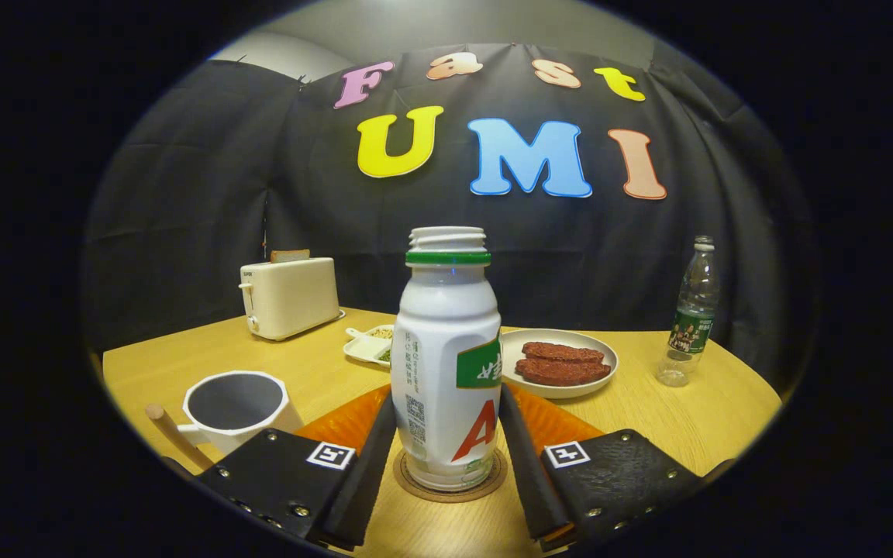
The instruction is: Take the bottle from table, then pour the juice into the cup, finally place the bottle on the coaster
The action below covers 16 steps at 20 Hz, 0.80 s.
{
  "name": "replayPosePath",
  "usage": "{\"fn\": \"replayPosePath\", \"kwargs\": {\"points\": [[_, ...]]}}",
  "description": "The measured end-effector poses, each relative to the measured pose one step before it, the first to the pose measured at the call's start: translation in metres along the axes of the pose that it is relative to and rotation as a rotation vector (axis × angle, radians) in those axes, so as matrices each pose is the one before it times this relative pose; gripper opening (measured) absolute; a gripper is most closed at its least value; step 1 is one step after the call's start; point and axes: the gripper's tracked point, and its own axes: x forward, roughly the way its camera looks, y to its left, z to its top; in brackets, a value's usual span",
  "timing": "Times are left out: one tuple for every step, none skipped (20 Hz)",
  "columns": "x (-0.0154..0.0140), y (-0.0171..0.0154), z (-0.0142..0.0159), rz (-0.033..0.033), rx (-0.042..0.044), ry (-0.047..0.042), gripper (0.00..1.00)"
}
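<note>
1. Between the fingers of the hand-held gripper (447, 453): white bottle (446, 364), upright, cap off, base centred on the round coaster (450, 479).
2. Fingers flank the bottle's lower sides; pressing or just clear, cannot tell.
3. Left of the fingers: empty-looking cup (233, 407), handle toward the camera.
4. Likely final placing step, judging by coaster contact.
5. Beyond, on the surface (663, 418): plate (559, 363), toaster (289, 297).

The gripper (446, 457) is held low and level, pointing straight ahead. Its two fingers (373, 457) are spread apart, slanting slightly inward toward their tips, one on each side of the bottle (446, 364). Whether they press on its sides or stand just clear cannot be told.
</note>
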Motion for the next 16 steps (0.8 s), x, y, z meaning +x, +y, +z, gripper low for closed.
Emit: {"fn": "replayPosePath", "kwargs": {"points": [[0.0005,-0.00012,0.00013,0.00186,0.00485,-0.00125,0.74],[-0.00066,0.00026,-0.0002,0.00128,0.00202,-0.00415,0.76],[0.00047,-0.00029,0.00006,-0.00043,0.00106,-0.00297,0.76],[0.00066,-0.00136,-0.00143,-0.00405,-0.0061,-0.00011,0.77],[-0.00111,-0.00198,0.0011,-0.00276,-0.01011,-0.00045,0.82],[-0.00135,-0.00142,0.00154,-0.00017,-0.01022,-0.00834,0.91],[-0.00117,-0.00155,0.00407,-0.00238,-0.00553,-0.00972,0.94],[-0.00217,0.00064,0.00462,-0.00134,0.00233,-0.01798,0.96],[-0.00321,0.00093,0.00823,0.00023,0.00282,-0.02235,0.96],[-0.00507,-0.00072,0.00959,-0.0074,-0.00214,-0.02723,0.96],[-0.00721,-0.00325,0.01386,-0.01302,-0.00307,-0.03644,0.96],[-0.00778,-0.00191,0.01621,-0.00901,-0.00604,-0.04186,0.96],[-0.00859,-0.00261,0.01757,-0.0127,-0.01404,-0.03791,0.96],[-0.00995,-0.00325,0.01709,-0.01513,-0.02246,-0.03427,0.96],[-0.00933,-0.00204,0.01803,-0.00977,-0.02796,-0.03702,0.95],[-0.0095,-0.00155,0.01894,-0.01195,-0.02687,-0.04002,0.95]]}}
